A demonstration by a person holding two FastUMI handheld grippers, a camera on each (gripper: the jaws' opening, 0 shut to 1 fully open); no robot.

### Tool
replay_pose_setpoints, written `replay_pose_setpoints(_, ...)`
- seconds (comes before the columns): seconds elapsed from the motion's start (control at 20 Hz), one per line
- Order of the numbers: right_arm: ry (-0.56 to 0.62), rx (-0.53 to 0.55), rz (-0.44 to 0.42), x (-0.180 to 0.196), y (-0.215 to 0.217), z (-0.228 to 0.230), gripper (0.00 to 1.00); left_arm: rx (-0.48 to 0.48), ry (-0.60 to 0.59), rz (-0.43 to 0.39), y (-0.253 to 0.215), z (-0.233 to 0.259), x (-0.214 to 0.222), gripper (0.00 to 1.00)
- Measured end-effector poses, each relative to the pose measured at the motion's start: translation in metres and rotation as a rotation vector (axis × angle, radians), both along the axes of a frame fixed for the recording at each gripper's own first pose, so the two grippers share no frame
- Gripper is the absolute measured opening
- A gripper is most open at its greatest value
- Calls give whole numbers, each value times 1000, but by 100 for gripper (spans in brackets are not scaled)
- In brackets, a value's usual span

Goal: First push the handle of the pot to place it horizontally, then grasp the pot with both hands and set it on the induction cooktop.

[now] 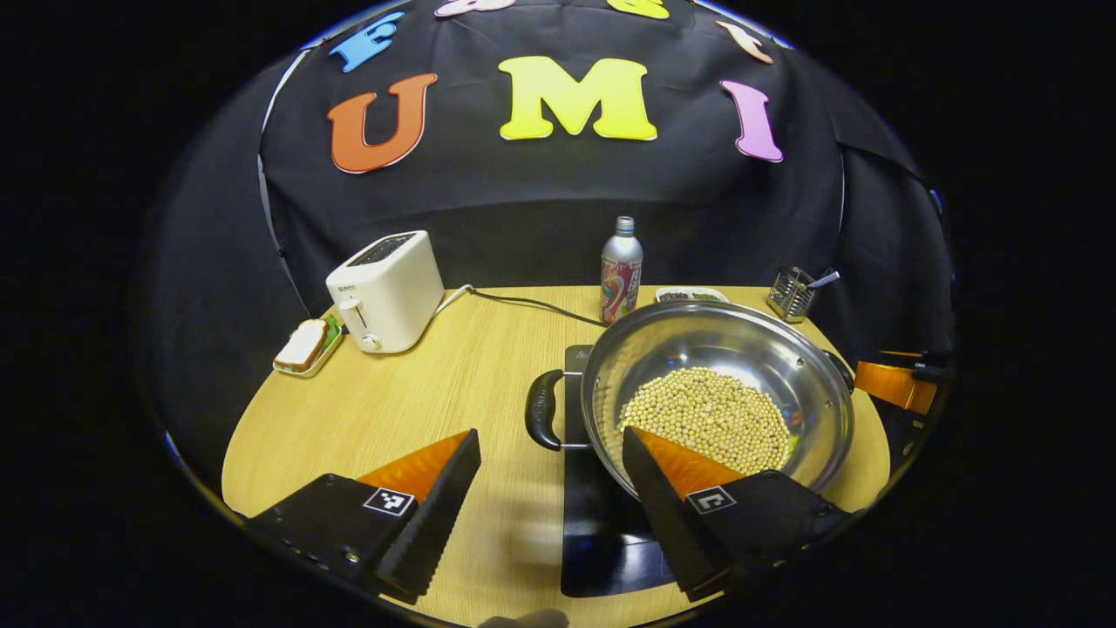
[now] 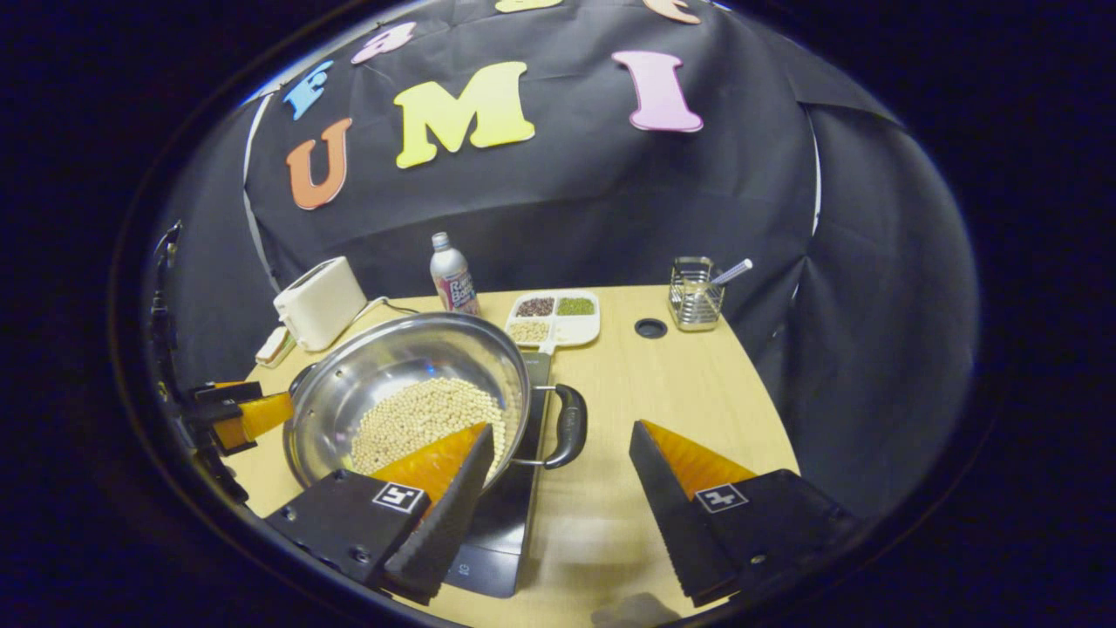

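Note:
A steel pot (image 1: 785,358) holding pale soybeans (image 1: 706,414) sits on the black induction cooktop (image 1: 602,532) at the middle of the wooden table. Its two black loop handles point sideways. My left gripper (image 1: 551,434) is open, with the pot's left handle (image 1: 542,410) just ahead between its fingertips and touching neither. In the right gripper view, my right gripper (image 2: 562,427) is open too, the pot's (image 2: 384,366) other handle (image 2: 571,425) lying in its gap untouched. Each view catches the other gripper's finger (image 1: 894,384) (image 2: 248,417) beyond the pot's far side.
A white toaster (image 1: 388,292) with its cord stands at the back left, a sandwich on a small plate (image 1: 305,346) beside it. A drink bottle (image 1: 621,270), a divided tray of beans (image 2: 555,318) and a wire holder (image 2: 695,292) line the back edge.

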State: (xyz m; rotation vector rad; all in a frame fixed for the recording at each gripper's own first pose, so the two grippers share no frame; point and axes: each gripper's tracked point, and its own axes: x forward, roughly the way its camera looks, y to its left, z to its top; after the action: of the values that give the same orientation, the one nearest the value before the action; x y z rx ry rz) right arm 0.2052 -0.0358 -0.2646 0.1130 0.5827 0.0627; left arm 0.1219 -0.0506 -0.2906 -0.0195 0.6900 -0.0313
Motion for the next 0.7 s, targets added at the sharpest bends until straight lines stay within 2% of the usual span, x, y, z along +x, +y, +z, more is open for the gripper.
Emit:
replay_pose_setpoints(0.3,-97,-20,11,-38,6,58,98,-15,-77,-13,13,54,-31,97)
replay_pose_setpoints(0.55,-233,-127,17,-76,8,123,96,64,-173,-17,38,112,-58,97)
replay_pose_setpoints(0.7,-314,-136,17,-101,19,165,97,80,-251,-39,44,147,-72,97)
